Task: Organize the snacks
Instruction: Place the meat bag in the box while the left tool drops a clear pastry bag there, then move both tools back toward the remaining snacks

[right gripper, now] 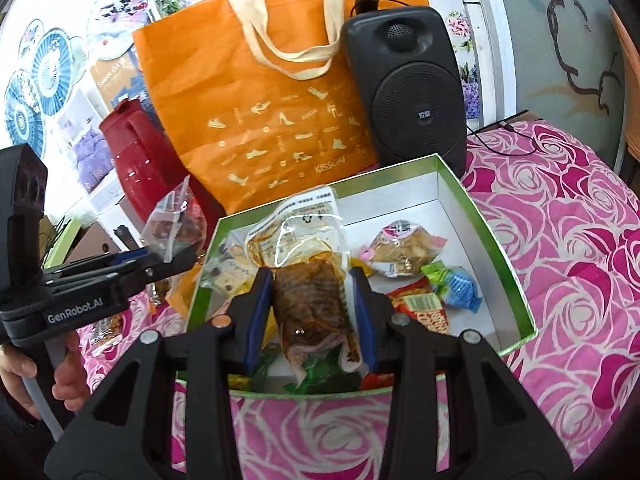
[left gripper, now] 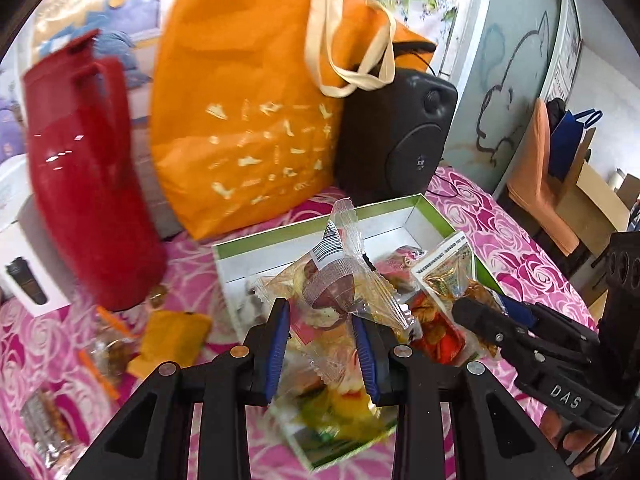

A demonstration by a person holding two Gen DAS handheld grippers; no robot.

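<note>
A green-rimmed white box (right gripper: pixel 496 248) (left gripper: pixel 280 236) lies open on the pink rose tablecloth and holds several wrapped snacks. My left gripper (left gripper: pixel 322 340) is shut on a clear packet with a brown round snack (left gripper: pixel 330 284), held above the box's left side; it also shows in the right wrist view (right gripper: pixel 176 252) with the packet (right gripper: pixel 176 224). My right gripper (right gripper: pixel 312 316) is shut on a clear pouch of brown dried snack (right gripper: pixel 312 304), held over the box's near side; it shows in the left wrist view (left gripper: pixel 480 312).
An orange tote bag (right gripper: pixel 260 120), a black speaker (right gripper: pixel 408 92) and a red jug (left gripper: pixel 80 184) stand behind the box. Loose snack packets (left gripper: pixel 108 348) and an orange packet (left gripper: pixel 172 336) lie on the cloth left of the box. A white carton (left gripper: pixel 24 264) stands far left.
</note>
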